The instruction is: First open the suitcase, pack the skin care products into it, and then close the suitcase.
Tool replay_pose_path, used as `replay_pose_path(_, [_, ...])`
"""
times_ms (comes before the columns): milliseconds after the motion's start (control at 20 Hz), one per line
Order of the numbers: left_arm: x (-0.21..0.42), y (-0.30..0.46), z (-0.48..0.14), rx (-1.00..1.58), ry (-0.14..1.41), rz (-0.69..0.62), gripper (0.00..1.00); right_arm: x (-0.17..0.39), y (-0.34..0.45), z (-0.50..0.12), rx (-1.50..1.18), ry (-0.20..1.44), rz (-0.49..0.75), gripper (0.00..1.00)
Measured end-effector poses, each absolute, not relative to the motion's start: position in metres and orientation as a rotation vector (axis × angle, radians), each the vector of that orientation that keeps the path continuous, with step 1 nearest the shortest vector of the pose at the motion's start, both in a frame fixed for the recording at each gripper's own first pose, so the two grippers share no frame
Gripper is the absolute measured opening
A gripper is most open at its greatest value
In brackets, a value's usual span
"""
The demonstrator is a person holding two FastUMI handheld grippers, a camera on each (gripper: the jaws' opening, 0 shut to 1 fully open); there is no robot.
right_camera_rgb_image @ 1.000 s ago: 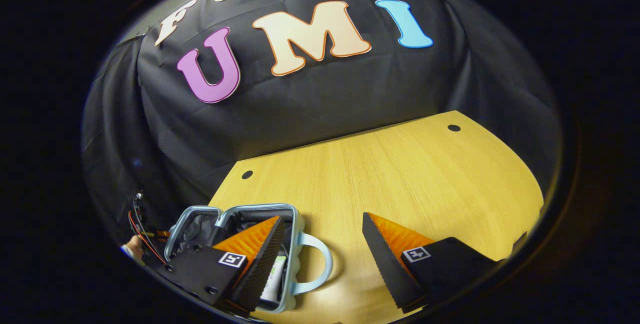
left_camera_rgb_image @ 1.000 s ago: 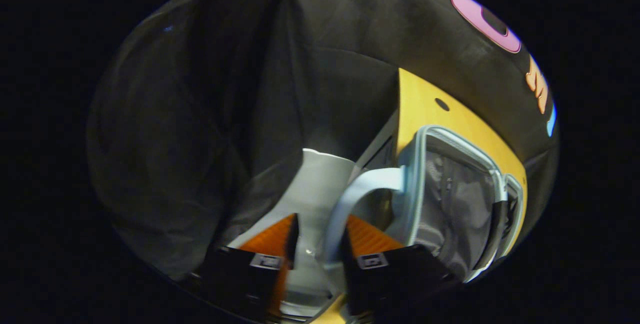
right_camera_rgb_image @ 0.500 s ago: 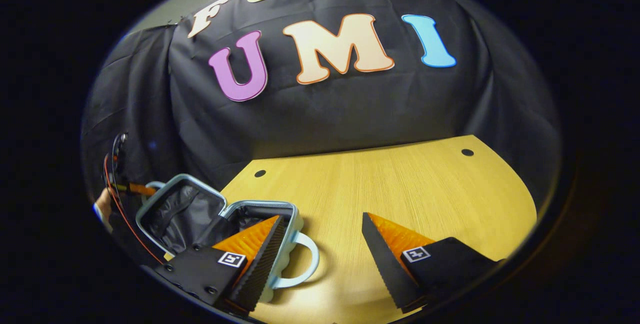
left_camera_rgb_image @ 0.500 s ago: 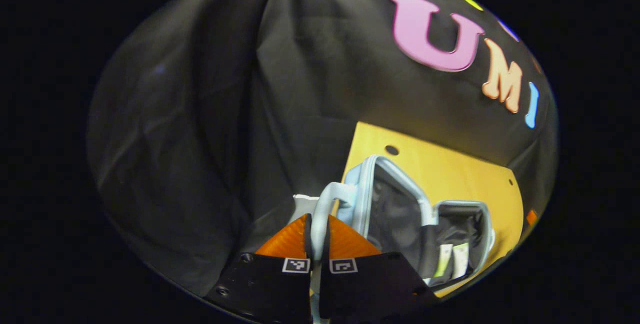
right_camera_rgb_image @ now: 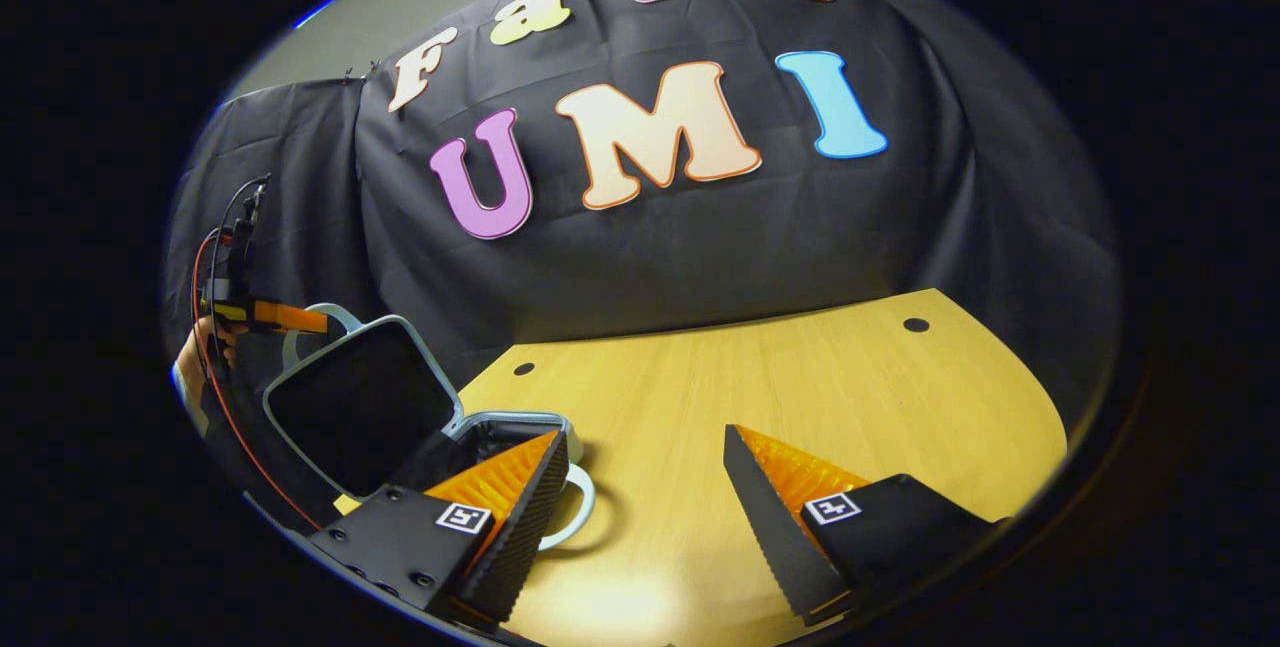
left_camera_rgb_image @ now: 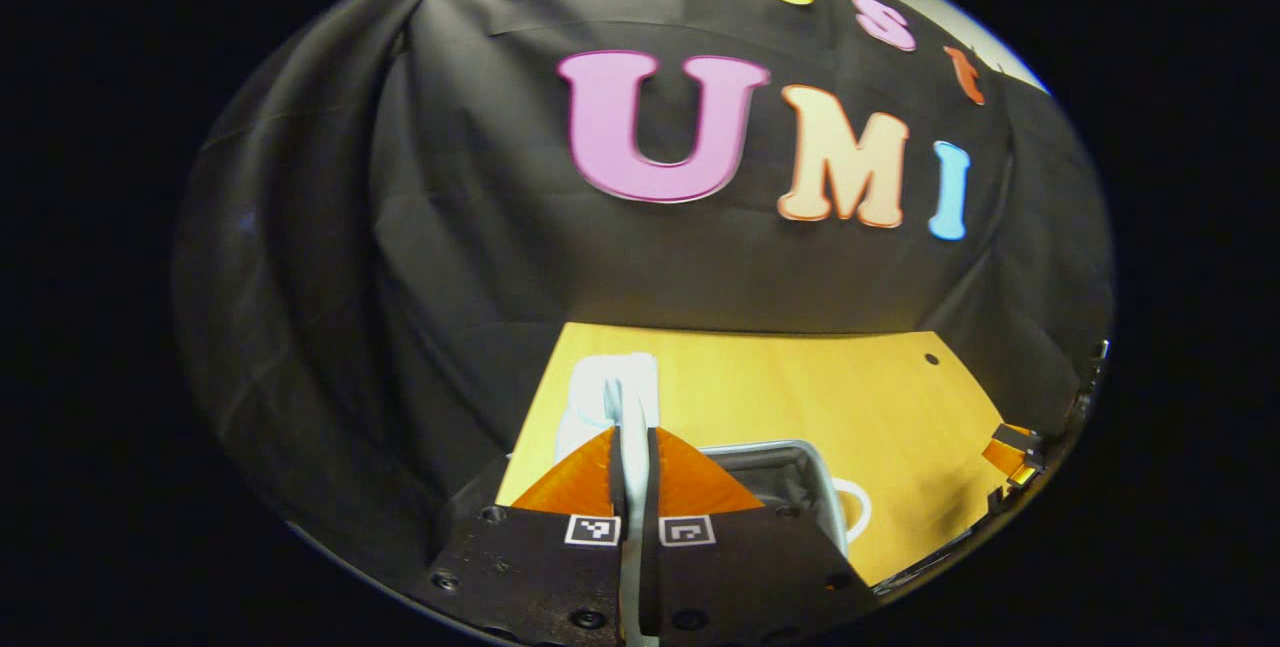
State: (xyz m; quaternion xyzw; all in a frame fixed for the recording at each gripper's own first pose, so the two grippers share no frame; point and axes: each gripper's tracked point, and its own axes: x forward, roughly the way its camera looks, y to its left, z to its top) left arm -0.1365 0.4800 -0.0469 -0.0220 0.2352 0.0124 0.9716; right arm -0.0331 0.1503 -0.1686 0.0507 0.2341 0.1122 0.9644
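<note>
In the left gripper view I see my left gripper (left_camera_rgb_image: 632, 447) pinched tight on the lid handle (left_camera_rgb_image: 628, 397) of the suitcase (left_camera_rgb_image: 800, 472), both fingers pressing it edge-on; the lower shell and its own handle (left_camera_rgb_image: 855, 507) lie just to the right of my fingers on the table (left_camera_rgb_image: 800, 377). In the right gripper view my right gripper (right_camera_rgb_image: 645, 487) stands wide apart, holding nothing, above the wood; the suitcase sits to its left with the lid (right_camera_rgb_image: 355, 407) raised near upright, the other gripper (right_camera_rgb_image: 285, 317) and a hand (right_camera_rgb_image: 195, 357) at the lid's handle beyond.
</note>
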Motion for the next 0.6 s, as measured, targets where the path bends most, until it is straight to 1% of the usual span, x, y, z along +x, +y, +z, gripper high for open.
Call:
replay_pose_path(250, [-0.125, 0.377, -0.062, -0.114, 0.473, -0.119, 0.00, -0.042, 0.097, -0.157, 0.101, 0.452, 0.172, 0.97])
replay_pose_path(450, [-0.115, 0.315, -0.094, -0.154, 0.509, -0.183, 0.00, -0.049, 0.062, -0.152, 0.105, 0.449, 0.125, 0.97])
replay_pose_path(600, [-0.113, 0.276, -0.123, -0.166, 0.538, -0.197, 0.00, -0.058, 0.041, -0.149, 0.098, 0.448, 0.092, 0.97])
